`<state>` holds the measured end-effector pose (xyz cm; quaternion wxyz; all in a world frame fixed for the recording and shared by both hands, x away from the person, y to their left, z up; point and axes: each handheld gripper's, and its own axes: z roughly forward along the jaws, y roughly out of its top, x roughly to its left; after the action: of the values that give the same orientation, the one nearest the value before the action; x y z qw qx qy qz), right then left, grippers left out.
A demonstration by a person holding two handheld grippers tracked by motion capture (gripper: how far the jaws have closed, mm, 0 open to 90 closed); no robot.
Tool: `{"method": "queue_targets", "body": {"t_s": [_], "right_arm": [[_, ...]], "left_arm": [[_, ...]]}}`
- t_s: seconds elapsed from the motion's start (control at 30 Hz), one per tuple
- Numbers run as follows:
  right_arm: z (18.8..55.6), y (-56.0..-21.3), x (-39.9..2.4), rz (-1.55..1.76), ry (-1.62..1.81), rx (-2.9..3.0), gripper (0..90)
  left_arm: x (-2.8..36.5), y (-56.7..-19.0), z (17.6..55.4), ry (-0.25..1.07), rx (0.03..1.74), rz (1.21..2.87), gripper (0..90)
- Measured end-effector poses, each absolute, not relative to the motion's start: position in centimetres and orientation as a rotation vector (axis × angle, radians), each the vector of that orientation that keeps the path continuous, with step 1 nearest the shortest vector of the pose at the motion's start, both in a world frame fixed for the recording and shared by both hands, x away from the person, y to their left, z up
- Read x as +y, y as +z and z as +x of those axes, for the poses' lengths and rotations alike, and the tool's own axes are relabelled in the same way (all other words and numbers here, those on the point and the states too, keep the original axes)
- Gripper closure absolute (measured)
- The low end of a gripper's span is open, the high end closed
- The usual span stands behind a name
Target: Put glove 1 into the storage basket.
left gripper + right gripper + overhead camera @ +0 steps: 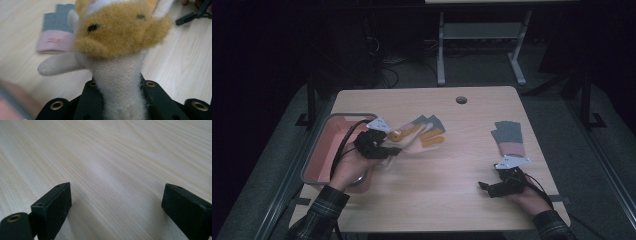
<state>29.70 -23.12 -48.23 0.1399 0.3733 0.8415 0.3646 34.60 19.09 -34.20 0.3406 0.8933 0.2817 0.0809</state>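
Observation:
My left gripper (393, 150) is shut on the cream cuff of a fuzzy glove (411, 144), raised off the table beside the tray. In the left gripper view the glove (117, 37) stands up between the jaws, showing a cream thumb and an orange-brown animal face. Orange and grey finger parts (430, 131) lie just past it; I cannot tell whether they belong to the held glove. A grey and pink glove (508, 138) (56, 33) lies flat at the table's right. My right gripper (486, 188) (115, 202) rests low near the front right, open over bare wood.
A pink tray with a grey rim (313, 150) sits at the table's left edge, under my left forearm. A round cable hole (461, 100) is near the table's far edge. Another table's white legs (441, 55) stand behind.

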Motion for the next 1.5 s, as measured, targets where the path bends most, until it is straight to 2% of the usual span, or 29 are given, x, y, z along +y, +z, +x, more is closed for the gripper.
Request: {"method": "queue_targets", "body": {"t_s": [0.33, 0.57, 0.87, 1.27, 1.37, 1.43, 1.47, 1.5], "right_arm": [[29.7, -48.2, -23.1, 1.078, 1.053, 2.432, 8.7], [29.7, -48.2, -23.1, 1.078, 1.052, 2.432, 8.7], [29.7, -48.2, -23.1, 1.080, 1.051, 2.431, 8.8], [29.7, -48.2, -23.1, 1.080, 1.051, 2.431, 8.8], [29.7, -48.2, -23.1, 1.081, 1.051, 2.430, 8.8], [29.7, -48.2, -23.1, 1.081, 1.051, 2.431, 8.8], [29.7, -48.2, -23.1, 1.080, 1.050, 2.431, 8.8], [29.7, -48.2, -23.1, 1.081, 1.051, 2.431, 8.8]], "left_arm": [[24.1, -32.6, 35.3, 0.311, 0.864, 2.280, 78.1], [28.5, -32.6, 35.4, 0.389, 1.022, 2.226, 78.0], [32.4, -35.4, 36.1, 0.460, 1.230, 2.251, 77.7], [33.5, -39.7, 37.3, 0.384, 1.366, 2.325, 75.7], [33.4, -40.5, 37.4, 0.349, 1.375, 2.344, 70.1], [33.3, -40.7, 37.5, 0.346, 1.376, 2.350, 60.0], [33.3, -40.9, 37.7, 0.332, 1.378, 2.353, 60.0], [33.2, -41.1, 37.8, 0.331, 1.372, 2.367, 49.1]]}}
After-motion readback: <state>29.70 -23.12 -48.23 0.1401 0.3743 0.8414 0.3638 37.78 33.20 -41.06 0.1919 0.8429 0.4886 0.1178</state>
